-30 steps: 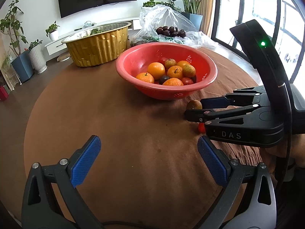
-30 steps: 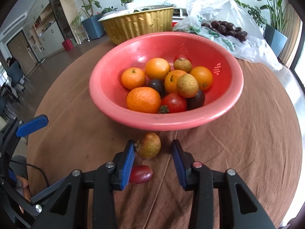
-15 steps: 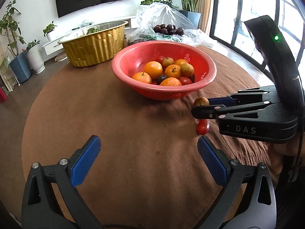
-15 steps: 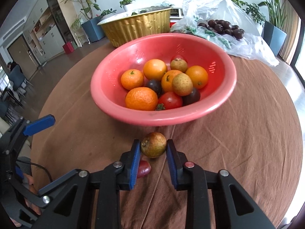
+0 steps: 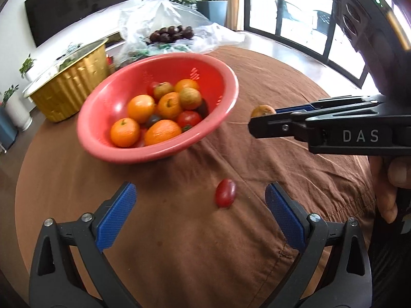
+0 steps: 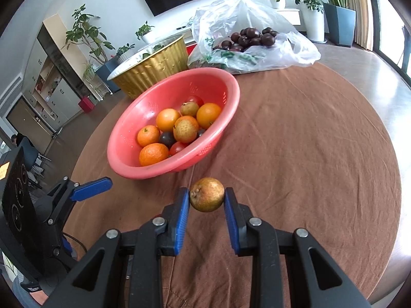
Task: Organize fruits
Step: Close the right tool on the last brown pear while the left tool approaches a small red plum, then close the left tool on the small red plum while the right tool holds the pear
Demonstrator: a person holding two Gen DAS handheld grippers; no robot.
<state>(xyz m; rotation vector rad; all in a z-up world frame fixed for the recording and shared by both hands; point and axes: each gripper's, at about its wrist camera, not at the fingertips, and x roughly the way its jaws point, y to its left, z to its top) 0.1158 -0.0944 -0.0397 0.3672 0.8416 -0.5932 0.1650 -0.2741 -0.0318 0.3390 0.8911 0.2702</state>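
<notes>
Brown cloth [image 6: 295, 154] covers your round table; its near edge is cut off under both tools.

- Right gripper [image 6: 207, 206]: clenched on a brownish-green round fruit [image 6: 207, 198], both blue pads pressed to its sides, the fruit lifted off the cloth. From the left wrist view you see only a sliver of that fruit [image 5: 262, 110] behind the black jaw. Part of your hand [image 5: 390, 187] shows at the frame edge.
- Left gripper [image 5: 200, 217]: jaws wide but closing, nothing gripped; a small red oval tomato [image 5: 225, 192] lies on the cloth between and slightly ahead of its pads. In the right wrist view this tomato is almost wholly hidden behind the gripper.
- Red colander bowl [image 6: 128, 138]: sits beyond both tools, holding oranges [image 6: 167, 119], more brownish fruits [image 6: 185, 129], a red tomato [image 6: 177, 148] and dark plums [image 6: 167, 138]; the lower layer is buried and cannot be counted.
- Gold foil tub [image 6: 154, 71]: behind the bowl, contents hard to make out.
- Clear plastic bag [image 6: 295, 48]: at the far edge, dark round fruits [image 6: 253, 38] piled on it, greenery blurred beneath the plastic.
</notes>
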